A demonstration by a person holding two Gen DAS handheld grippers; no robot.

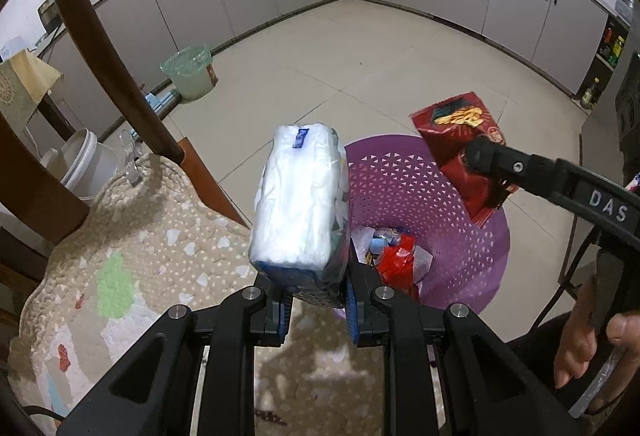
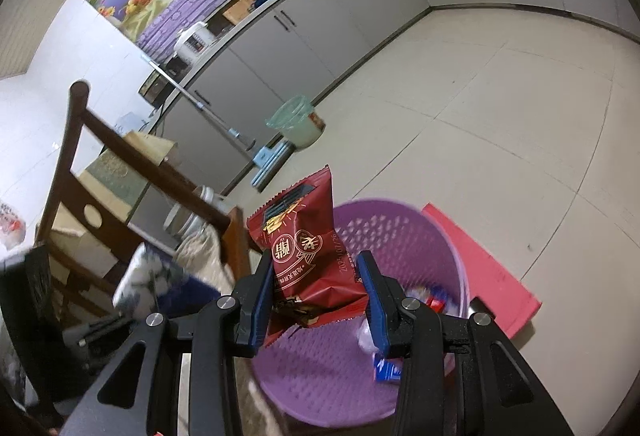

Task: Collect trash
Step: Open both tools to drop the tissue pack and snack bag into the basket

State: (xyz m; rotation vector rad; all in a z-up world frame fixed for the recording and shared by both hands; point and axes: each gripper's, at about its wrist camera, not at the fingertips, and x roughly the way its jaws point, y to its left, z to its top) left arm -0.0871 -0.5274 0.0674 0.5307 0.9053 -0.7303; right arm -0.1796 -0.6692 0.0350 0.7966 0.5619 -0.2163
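Note:
My left gripper [image 1: 316,300] is shut on the bottom of a white and blue tissue pack [image 1: 298,204], which stands up between the blue pads at the left rim of a purple perforated trash basket [image 1: 404,180]. My right gripper [image 2: 316,300] is shut on a dark red snack packet [image 2: 308,252], held over the purple basket [image 2: 404,236]. In the left wrist view that red packet [image 1: 460,140] hangs over the basket's far right rim, pinched by the right gripper's fingers [image 1: 484,156]. Wrappers, one of them red [image 1: 396,260], lie in the basket's bottom.
A wooden chair [image 1: 116,64] with a beige patterned cushion [image 1: 132,260] stands left of the basket. A lined bin [image 1: 192,70] and a mop [image 2: 224,128] sit by the grey cabinets. A pink board [image 2: 492,276] lies beside the basket. A hand [image 1: 588,352] shows at the right.

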